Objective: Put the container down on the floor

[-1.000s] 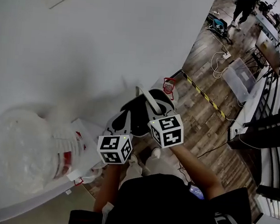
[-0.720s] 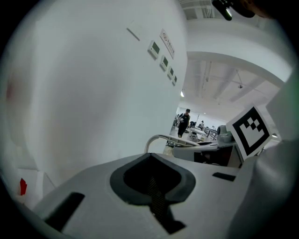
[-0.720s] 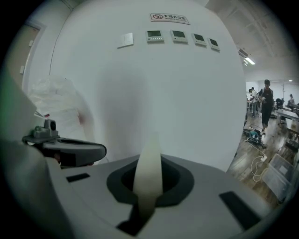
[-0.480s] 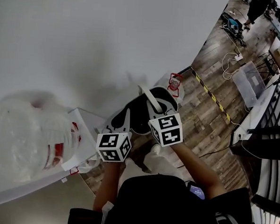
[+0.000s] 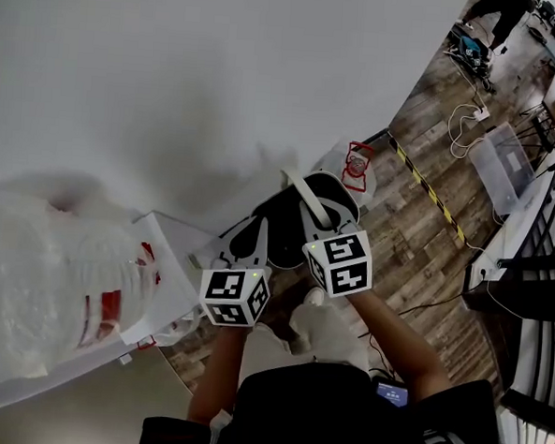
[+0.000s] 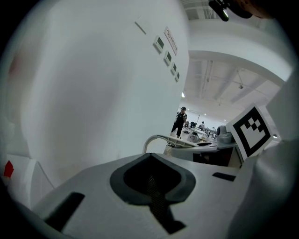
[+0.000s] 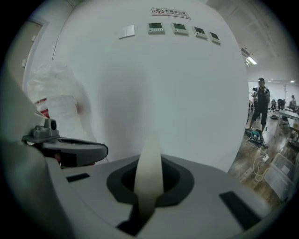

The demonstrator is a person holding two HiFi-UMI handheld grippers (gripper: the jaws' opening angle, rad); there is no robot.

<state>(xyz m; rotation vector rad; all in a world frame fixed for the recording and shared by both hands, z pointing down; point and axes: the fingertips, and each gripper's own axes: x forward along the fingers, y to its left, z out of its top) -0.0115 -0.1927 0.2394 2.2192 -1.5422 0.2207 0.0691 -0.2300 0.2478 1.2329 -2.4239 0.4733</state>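
The right gripper (image 7: 149,186) has its jaws pinched tight on a cream handle band (image 7: 148,163), which rises straight up out of the dark recess between them. From above, that band arcs over the container (image 5: 282,221), a dark rounded shape hanging just ahead of and partly below both sets of jaws, clear of the floor (image 5: 417,244). The left gripper (image 6: 152,184) sits close beside its partner with its jaws drawn together and nothing between them; the handle curves past just beyond its tips. Dead ahead of both jaws the white wall (image 5: 221,72) fills the view, close, so there is little room forward. Off to the left of the jaws the corner of a white table (image 5: 177,257) juts in near the container, with a big crumpled plastic bag (image 5: 40,277) heaped on it. To the right of the jaws the wood floor opens out, crossed by a yellow-and-black tape stripe (image 5: 429,193). A pale item with a red clasp (image 5: 356,163) lies just past the container; whether the two touch I cannot tell. Farther right, well apart, are loose cables (image 5: 462,120) and a clear bin (image 5: 506,165).
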